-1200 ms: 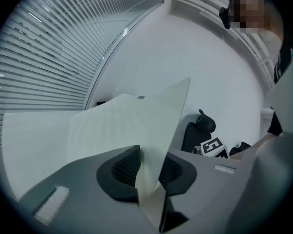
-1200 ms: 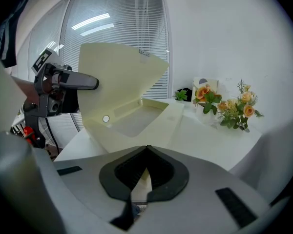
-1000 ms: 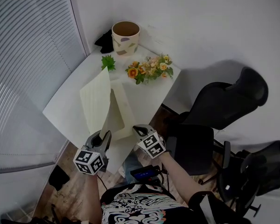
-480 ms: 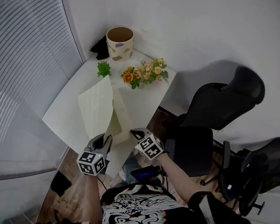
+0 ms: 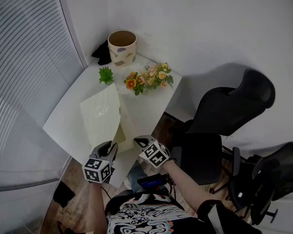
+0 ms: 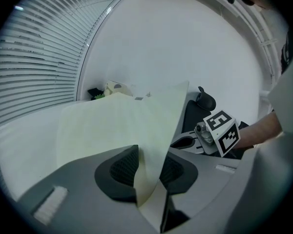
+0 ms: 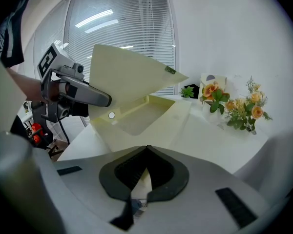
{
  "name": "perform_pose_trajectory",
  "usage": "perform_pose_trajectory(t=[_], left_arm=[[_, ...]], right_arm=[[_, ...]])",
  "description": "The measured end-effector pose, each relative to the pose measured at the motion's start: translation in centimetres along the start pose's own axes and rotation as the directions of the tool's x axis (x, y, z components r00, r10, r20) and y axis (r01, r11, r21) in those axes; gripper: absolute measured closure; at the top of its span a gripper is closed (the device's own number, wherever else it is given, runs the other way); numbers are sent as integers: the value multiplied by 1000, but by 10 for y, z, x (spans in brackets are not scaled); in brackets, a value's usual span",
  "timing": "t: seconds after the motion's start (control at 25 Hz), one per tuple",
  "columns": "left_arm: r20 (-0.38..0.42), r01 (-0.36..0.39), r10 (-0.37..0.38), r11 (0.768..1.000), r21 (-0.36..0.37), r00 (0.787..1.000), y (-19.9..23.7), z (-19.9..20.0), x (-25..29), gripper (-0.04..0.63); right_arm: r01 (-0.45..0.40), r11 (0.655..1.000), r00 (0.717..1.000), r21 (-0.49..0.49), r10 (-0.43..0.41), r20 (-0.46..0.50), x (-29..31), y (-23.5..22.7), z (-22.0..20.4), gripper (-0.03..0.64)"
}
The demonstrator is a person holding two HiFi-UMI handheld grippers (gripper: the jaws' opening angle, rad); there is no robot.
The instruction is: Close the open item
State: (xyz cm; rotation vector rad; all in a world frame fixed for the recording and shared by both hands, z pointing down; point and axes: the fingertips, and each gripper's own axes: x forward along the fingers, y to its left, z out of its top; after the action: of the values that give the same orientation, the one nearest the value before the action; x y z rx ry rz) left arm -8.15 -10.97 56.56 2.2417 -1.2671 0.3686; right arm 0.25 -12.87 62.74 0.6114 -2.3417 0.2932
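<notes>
A pale yellow box lies open on the white table (image 5: 63,117). Its lid (image 5: 101,112) leans low over the base (image 5: 129,125). My left gripper (image 5: 110,148) holds the lid's near edge. In the left gripper view the lid (image 6: 112,126) runs between the pads of this gripper (image 6: 149,167), whose jaws are opening. My right gripper (image 5: 138,141) sits at the base's near rim. In the right gripper view its jaws (image 7: 146,152) meet at the tips, with a pale sliver of the base (image 7: 151,112) between them. The lid (image 7: 127,72) slopes above the hollow base.
Orange and yellow flowers (image 5: 146,78), a small green plant (image 5: 105,75) and a cream pot (image 5: 122,47) stand at the table's far corner. Window blinds (image 5: 24,57) run along the left. A black office chair (image 5: 229,111) stands close on the right.
The lid has swung down towards the base, from steeply raised to a low slope. Both grippers stay at the box's near edge.
</notes>
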Motion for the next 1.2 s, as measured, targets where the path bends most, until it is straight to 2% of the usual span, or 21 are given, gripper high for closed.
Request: perform_pose_trajectory(t=[0.28, 0.52, 0.88, 1.2], left_arm=[[-47, -21, 24, 998, 51, 999, -1, -5, 9, 506], [-123, -25, 38, 994, 109, 992, -3, -13, 17, 503], [-205, 2, 27, 990, 138, 978, -5, -21, 26, 486], [-279, 45, 12, 980, 194, 960, -8, -28, 33, 471]], right_arm=[[7, 1000, 1000, 3, -7, 9, 0, -2, 1, 615], [14, 1000, 1000, 1, -14, 4, 0, 0, 0, 615], [14, 1000, 1000, 10, -14, 7, -1, 0, 1, 615], [12, 1000, 1000, 14, -12, 5, -1, 0, 0, 615]])
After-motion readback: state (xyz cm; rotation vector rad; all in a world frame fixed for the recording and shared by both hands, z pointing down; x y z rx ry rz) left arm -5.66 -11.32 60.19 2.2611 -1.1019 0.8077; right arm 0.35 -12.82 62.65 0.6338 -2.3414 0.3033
